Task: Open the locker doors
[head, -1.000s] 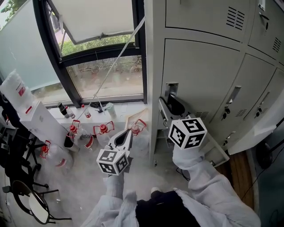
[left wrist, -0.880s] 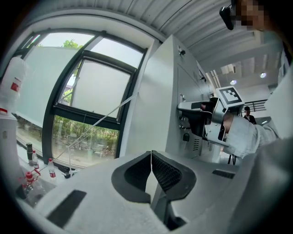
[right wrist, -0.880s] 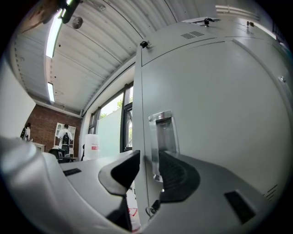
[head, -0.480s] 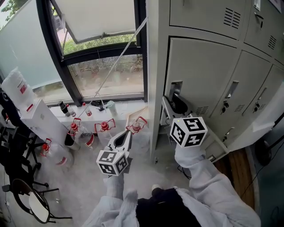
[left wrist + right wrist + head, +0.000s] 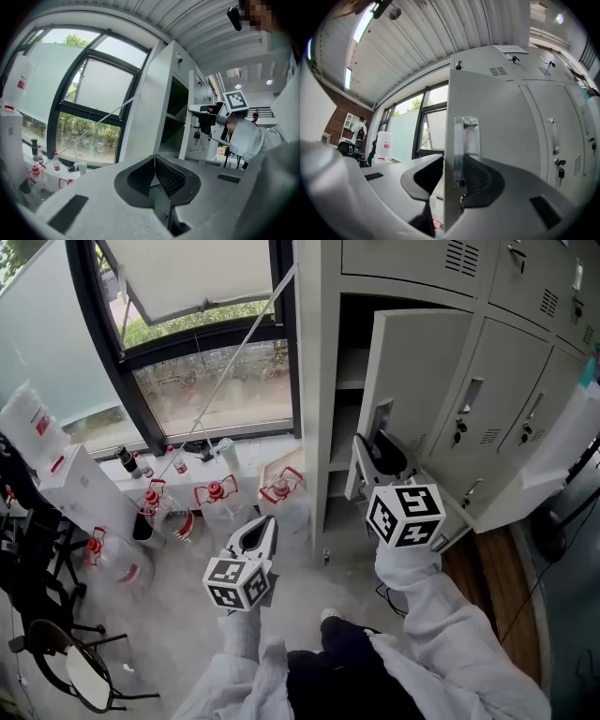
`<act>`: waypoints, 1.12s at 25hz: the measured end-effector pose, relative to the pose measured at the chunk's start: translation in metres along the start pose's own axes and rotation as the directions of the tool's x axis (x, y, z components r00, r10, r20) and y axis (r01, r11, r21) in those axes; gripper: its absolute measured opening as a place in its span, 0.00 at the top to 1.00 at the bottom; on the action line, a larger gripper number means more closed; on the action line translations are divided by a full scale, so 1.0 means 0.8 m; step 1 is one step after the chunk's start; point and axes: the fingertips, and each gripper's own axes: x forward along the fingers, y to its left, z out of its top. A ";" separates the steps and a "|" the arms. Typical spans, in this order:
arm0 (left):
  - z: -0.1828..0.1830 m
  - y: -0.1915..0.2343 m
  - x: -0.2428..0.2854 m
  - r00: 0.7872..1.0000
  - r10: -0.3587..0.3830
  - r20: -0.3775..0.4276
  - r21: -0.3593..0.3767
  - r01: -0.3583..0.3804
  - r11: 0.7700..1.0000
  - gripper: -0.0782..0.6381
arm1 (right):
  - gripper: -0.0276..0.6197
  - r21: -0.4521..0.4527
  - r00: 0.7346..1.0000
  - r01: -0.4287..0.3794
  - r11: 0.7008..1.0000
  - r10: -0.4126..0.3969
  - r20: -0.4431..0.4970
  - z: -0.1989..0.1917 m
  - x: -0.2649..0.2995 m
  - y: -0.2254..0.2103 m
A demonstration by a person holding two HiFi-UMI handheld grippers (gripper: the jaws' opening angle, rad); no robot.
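Right hand-held gripper [image 5: 380, 461] seemingly clamps upright free edge of locker door [image 5: 419, 362]; hinges lie rightward. Left hand-held gripper [image 5: 263, 529] clenched, empty, farther off.

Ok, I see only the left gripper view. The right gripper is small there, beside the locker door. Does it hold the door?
Observer: Yes. In the right gripper view the right gripper has the locker door edge clamped between its jaws, at the handle.
Operator: And the doors next to it?
Observer: In the head view the neighbouring doors are shut.
Operator: Anything on the floor beside my left gripper?
Observer: A black chair stands to its left, at the head view's lower left.
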 end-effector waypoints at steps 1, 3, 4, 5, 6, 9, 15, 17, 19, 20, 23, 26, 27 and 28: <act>-0.003 -0.005 -0.004 1.000 -0.007 -0.005 0.000 0.007 1.000 0.88 | 0.78 -0.004 1.000 0.010 1.000 -0.010 0.000 0.001 -0.008 -0.002; -0.007 -0.014 -0.014 1.000 -0.021 -0.012 0.004 0.021 1.000 0.88 | 0.78 -0.009 1.000 0.031 0.999 -0.031 -0.001 0.002 -0.025 -0.006; -0.009 -0.019 -0.018 1.000 -0.028 -0.014 0.006 0.028 1.000 0.88 | 0.78 -0.013 0.999 0.043 0.999 -0.043 -0.002 0.003 -0.033 -0.008; -0.011 -0.024 -0.023 0.999 -0.034 -0.018 0.008 0.034 0.999 0.88 | 0.78 -0.019 0.998 0.055 0.998 -0.055 -0.004 0.004 -0.041 -0.010; -0.014 -0.028 -0.027 0.999 -0.041 -0.022 0.008 0.041 0.999 0.88 | 0.78 -0.027 0.998 0.068 0.997 -0.068 -0.005 0.005 -0.048 -0.013; -0.025 -0.043 -0.039 0.997 -0.061 -0.039 0.008 0.061 0.998 0.88 | 0.77 -0.051 0.994 0.112 0.992 -0.113 -0.004 0.007 -0.070 -0.023; -0.038 -0.074 -0.060 0.994 -0.098 -0.057 0.020 0.100 0.995 0.88 | 0.76 -0.063 0.989 0.147 0.987 -0.148 -0.001 0.010 -0.105 -0.041; -0.042 -0.087 -0.065 0.990 -0.126 -0.064 0.017 0.127 0.992 0.88 | 0.76 -0.053 0.986 0.165 0.985 -0.165 0.003 0.011 -0.119 -0.050; -0.045 -0.098 -0.071 0.987 -0.148 -0.068 0.015 0.150 0.989 0.88 | 0.76 -0.050 0.981 0.193 0.980 -0.193 0.002 0.012 -0.133 -0.059; -0.047 -0.104 -0.072 0.985 -0.156 -0.069 0.018 0.157 0.987 0.88 | 0.76 -0.051 0.979 0.203 0.978 -0.204 -0.001 0.012 -0.141 -0.064; -0.055 -0.124 -0.069 0.980 -0.180 -0.079 0.027 0.182 0.983 0.88 | 0.76 -0.065 0.977 0.211 0.975 -0.212 -0.011 0.013 -0.158 -0.076; -0.063 -0.147 -0.062 0.975 -0.202 -0.092 0.028 0.205 0.978 0.88 | 0.76 -0.099 0.977 0.212 0.972 -0.214 -0.015 0.014 -0.171 -0.085; -0.064 -0.155 -0.060 0.974 -0.206 -0.094 0.031 0.210 0.977 0.88 | 0.76 -0.107 0.976 0.215 0.971 -0.218 -0.011 0.015 -0.176 -0.089; -0.064 -0.163 -0.058 0.973 -0.210 -0.094 0.035 0.214 0.976 0.88 | 0.76 -0.112 0.975 0.220 0.969 -0.221 -0.004 0.016 -0.182 -0.093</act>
